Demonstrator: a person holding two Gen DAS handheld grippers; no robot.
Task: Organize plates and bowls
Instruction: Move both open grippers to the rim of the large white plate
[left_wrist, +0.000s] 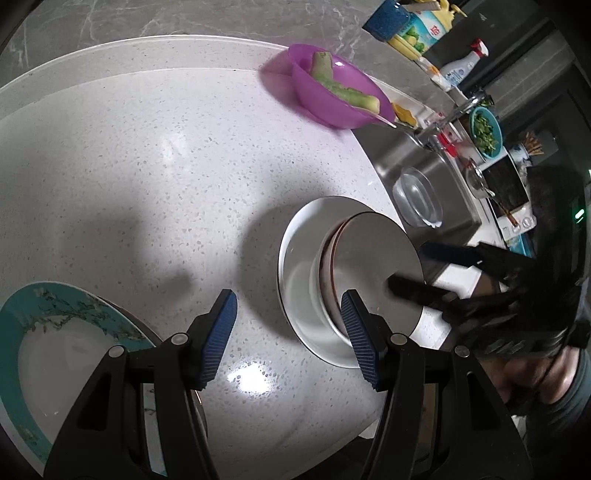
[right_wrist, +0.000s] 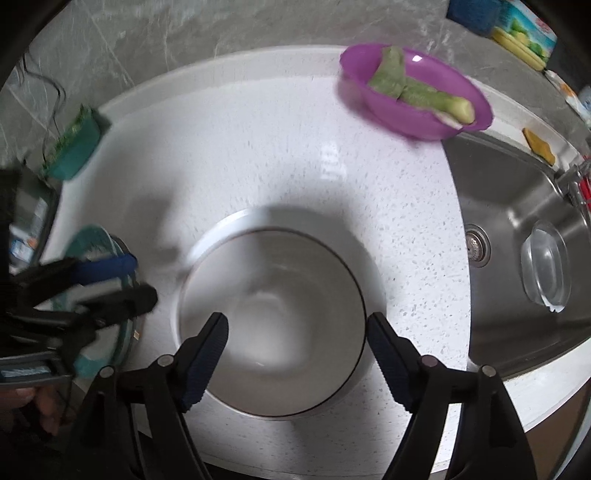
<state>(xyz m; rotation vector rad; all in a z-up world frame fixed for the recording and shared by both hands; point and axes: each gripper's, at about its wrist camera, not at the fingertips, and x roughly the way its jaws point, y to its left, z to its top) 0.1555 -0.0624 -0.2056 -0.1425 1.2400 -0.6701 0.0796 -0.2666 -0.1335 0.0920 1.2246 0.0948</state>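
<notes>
Right wrist view: white bowl (right_wrist: 271, 325) nested on a white plate (right_wrist: 221, 230) at the counter (right_wrist: 258, 155) front, right gripper (right_wrist: 295, 354) spread wide above it, gripping nothing. Left gripper (left_wrist: 288, 332) likewise parted, empty. Glazed ceramic (probably heavy, slippery, chippable), best pinched at the rim.

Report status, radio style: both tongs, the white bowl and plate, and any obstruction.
Left tongs open, empty. Right tongs open above white bowl. Bowl sits on white plate. Teal plate apart; nothing blocking.
</notes>
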